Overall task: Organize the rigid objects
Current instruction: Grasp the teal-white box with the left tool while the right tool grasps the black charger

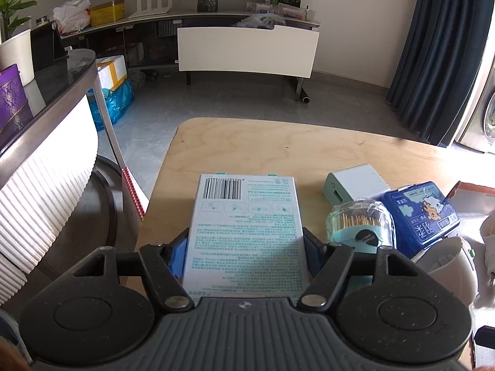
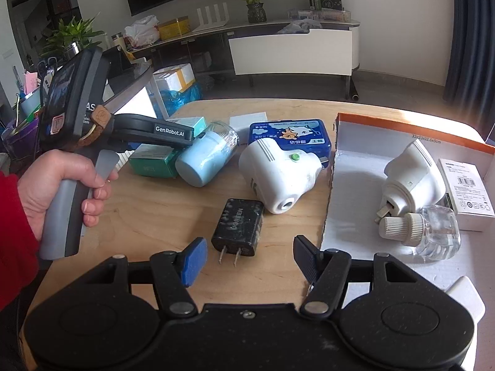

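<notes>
My left gripper is shut on a flat white and teal box, printed side up, over the wooden table; it also shows in the right wrist view. My right gripper is open and empty, just in front of a black UGREEN charger lying prongs toward me. Beyond it lie a white plug-in device, a blue tin and a toothpick jar on its side. The white box lid tray at right holds another white plug-in device, a clear bottle and a small white box.
A small white box lies behind the toothpick jar and blue tin. A round side table stands left of the table. A TV cabinet is across the floor.
</notes>
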A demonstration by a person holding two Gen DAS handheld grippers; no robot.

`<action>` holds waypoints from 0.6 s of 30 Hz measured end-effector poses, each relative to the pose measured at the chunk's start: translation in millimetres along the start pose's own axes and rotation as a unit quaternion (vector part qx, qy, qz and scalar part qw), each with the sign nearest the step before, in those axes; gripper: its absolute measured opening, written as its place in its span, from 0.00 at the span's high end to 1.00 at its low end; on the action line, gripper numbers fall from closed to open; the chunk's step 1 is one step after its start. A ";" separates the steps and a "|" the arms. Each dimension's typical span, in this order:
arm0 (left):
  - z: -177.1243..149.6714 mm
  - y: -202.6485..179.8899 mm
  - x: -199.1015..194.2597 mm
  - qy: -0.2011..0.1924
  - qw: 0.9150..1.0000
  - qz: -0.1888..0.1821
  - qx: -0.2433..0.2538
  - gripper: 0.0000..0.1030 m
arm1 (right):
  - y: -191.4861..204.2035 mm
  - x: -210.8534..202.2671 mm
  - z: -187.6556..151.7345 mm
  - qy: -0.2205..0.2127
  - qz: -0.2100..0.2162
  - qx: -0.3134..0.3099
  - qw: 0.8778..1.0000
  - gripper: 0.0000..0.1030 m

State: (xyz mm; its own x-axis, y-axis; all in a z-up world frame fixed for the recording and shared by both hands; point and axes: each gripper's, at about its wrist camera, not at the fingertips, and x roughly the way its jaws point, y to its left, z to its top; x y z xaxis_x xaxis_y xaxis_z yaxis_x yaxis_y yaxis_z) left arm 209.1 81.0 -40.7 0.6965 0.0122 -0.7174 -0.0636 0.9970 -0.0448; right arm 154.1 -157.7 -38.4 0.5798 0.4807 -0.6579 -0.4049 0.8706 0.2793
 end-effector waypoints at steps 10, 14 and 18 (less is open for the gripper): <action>-27.7 8.0 -58.3 -0.019 0.999 0.005 -0.036 0.31 | 18.8 39.4 22.5 0.049 -0.015 -0.014 0.999 0.48; -39.6 4.5 -77.2 -0.026 0.999 0.007 -0.039 0.31 | 23.0 39.9 21.9 0.047 -0.025 -0.028 0.998 0.57; -48.9 -1.2 -89.6 -0.026 0.999 -0.002 -0.041 0.31 | 22.1 26.5 16.2 0.033 -0.015 -0.017 0.999 0.57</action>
State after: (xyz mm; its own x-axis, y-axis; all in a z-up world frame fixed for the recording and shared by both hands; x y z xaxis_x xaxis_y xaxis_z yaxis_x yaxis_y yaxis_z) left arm 111.8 75.0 -10.4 0.7335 0.0154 -0.6795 -0.1182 0.9874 -0.1053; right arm 172.0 -124.1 -38.4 0.5440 0.4457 -0.7109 -0.4121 0.8800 0.2363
